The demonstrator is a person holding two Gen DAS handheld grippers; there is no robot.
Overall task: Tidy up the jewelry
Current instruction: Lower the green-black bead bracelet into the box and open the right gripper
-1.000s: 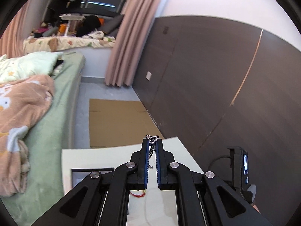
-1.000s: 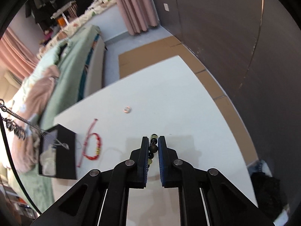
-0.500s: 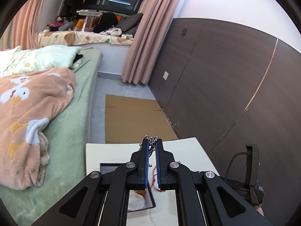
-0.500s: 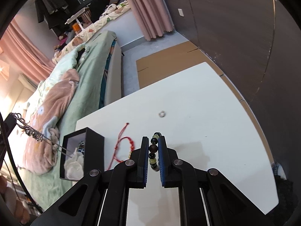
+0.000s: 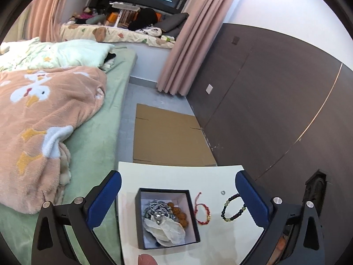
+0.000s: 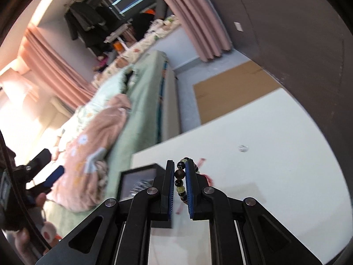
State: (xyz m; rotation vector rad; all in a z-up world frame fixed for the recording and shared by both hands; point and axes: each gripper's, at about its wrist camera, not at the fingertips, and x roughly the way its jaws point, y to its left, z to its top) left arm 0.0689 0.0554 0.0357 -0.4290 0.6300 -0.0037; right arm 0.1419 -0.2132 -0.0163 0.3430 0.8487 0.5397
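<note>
My left gripper (image 5: pixel 177 176) hangs over the black jewelry box (image 5: pixel 192 227) on the white table (image 5: pixel 220 240); its jaws are opening wide, with nothing between them. A silver chain (image 5: pixel 155 209) lies in the box on brown beads and white tissue. Right of the box lie a red cord bracelet (image 5: pixel 201 212) and a small ring (image 5: pixel 222 192). My right gripper (image 6: pixel 177 165) is shut on a dark and green bead bracelet (image 6: pixel 179 173), also seen as the bead bracelet (image 5: pixel 233 207) from the left wrist. The box (image 6: pixel 141 176) shows partly behind its left finger.
A bed with a green sheet and a peach blanket (image 5: pixel 44 121) runs along the table's left side. Flat cardboard (image 5: pixel 167 139) lies on the floor beyond the table. A dark panelled wall (image 5: pixel 275 110) stands to the right. A fingertip (image 5: pixel 146 260) shows at the bottom edge.
The left jaws went from shut on the silver chain to wide open, and the chain now lies in the box. The right gripper lifted and swung toward the box with the bead bracelet.
</note>
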